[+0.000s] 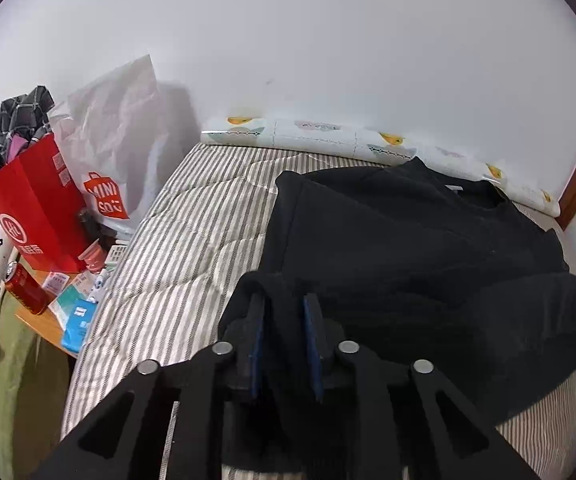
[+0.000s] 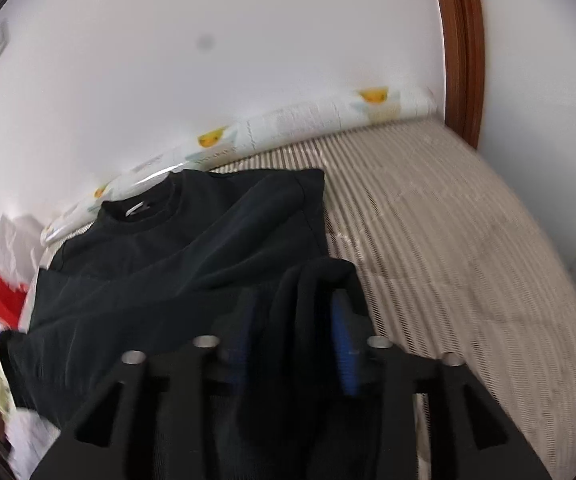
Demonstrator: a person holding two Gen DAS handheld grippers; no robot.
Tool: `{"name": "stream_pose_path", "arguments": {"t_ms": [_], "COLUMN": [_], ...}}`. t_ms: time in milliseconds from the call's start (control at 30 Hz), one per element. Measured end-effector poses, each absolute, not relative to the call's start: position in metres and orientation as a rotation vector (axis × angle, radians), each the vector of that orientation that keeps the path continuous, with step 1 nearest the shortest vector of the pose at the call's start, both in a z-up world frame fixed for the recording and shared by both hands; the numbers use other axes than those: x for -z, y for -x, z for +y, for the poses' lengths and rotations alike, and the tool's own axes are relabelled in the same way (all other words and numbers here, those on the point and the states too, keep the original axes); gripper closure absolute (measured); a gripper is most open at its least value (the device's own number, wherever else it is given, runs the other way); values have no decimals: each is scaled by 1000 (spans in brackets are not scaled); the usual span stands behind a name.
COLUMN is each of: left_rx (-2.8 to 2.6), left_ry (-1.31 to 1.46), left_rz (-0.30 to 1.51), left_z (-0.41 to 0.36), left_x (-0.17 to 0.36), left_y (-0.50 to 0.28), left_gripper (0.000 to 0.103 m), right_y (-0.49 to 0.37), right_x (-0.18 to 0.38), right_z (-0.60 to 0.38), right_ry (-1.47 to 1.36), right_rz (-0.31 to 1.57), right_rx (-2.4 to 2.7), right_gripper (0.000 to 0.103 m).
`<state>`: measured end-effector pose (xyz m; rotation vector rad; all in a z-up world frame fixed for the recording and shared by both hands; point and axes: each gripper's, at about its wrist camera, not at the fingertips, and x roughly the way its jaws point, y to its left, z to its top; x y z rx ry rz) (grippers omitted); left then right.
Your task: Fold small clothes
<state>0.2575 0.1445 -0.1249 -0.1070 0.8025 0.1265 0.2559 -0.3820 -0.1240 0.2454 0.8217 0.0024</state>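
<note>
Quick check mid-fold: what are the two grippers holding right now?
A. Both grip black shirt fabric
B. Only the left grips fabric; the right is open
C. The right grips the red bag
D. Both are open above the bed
A: in the left wrist view the left gripper has black shirt fabric pinched between its fingers, and in the right wrist view the right gripper is likewise shut on a bunch of the same fabric.
</note>
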Motion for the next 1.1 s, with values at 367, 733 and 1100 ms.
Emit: {"name": "stream_pose_path", "arguments": {"t_ms": [367,733,1100], "left_rx": [-76,-30,7], "left_ry": [219,353,335], "left_rz": [823,901,890], "left_z": [176,202,183], "left_x": [147,182,179], "left_y": [-198,-214,-225], "left_gripper": [48,45,84], "right_y": [-190,-215,-221], "right_x": [142,171,174], "right_z": [-412,-406,-397], "right_ry": [-243,-362,-371], "right_rz": [863,920,903], "right_rx": [84,4,-63], "right_gripper": [50,50,77]}}
